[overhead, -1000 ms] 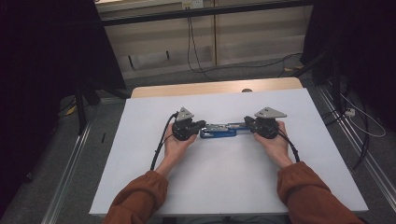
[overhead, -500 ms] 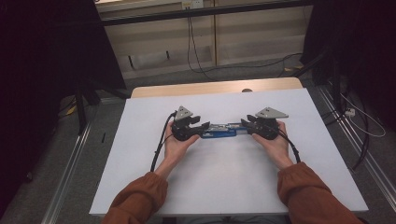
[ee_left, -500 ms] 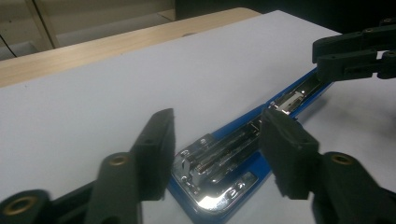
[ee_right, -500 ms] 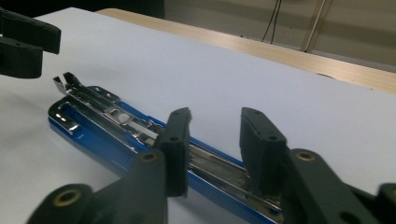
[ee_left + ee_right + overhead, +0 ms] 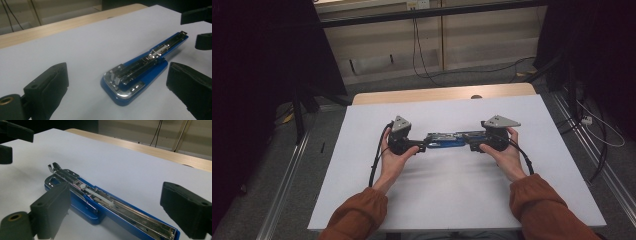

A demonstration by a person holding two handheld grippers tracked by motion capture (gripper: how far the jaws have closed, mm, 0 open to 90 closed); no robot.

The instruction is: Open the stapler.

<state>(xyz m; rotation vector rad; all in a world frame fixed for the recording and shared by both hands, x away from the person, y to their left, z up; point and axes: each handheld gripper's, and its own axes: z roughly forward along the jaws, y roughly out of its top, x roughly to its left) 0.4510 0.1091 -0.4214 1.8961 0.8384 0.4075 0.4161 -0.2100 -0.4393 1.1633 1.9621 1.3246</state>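
Both grippers have just let go: the left gripper, at nine o'clock of the blue stapler, has drawn slightly back, jaws wide. One stapler lies unfolded flat at mid-table. The right gripper, at three o'clock, gapes wide too. Two grippers, one stapler.

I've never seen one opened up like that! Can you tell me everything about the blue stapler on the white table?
The blue stapler with shiny metal insides lies flat on the white table, swung fully open into one long line. Its silver staple channel faces up, with a small white piece in it, and the rounded blue end carries a chrome plate. It sits between the left gripper and the right gripper; both have just opened, and no pad presses on it.
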